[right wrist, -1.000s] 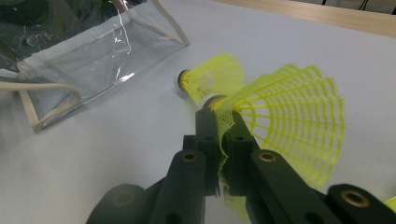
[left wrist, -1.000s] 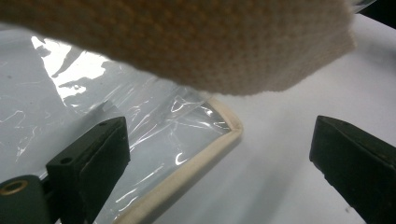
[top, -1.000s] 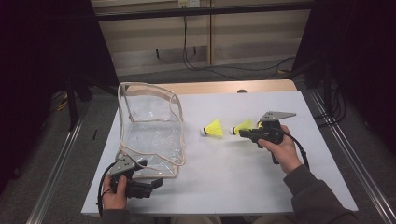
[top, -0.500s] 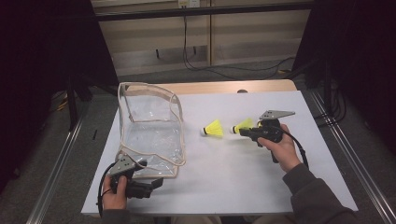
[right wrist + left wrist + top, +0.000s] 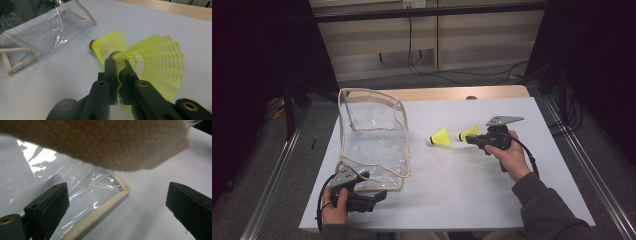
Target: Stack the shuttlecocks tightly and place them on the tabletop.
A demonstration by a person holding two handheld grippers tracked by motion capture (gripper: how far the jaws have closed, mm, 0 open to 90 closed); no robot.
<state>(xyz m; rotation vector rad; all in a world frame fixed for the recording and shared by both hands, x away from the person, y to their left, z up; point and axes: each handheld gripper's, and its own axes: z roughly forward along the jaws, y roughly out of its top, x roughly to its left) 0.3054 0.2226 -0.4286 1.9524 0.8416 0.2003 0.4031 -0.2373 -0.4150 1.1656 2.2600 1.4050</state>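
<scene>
Pinching yellow shuttlecock [image 5: 152, 62] skirt, right gripper [image 5: 119, 65] readying bagging; left gripper [image 5: 117, 202] gaping, straddling clear pouch [image 5: 372, 137] corner.

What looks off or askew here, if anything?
Nothing spilled or broken. The right tool pinches its yellow shuttlecock by the skirt mesh, not the cork, and the mesh looks squashed between the jaws. The second shuttlecock lies on its side on the table. The clear pouch stands crumpled, and the left tool is open beside its corner.
</scene>
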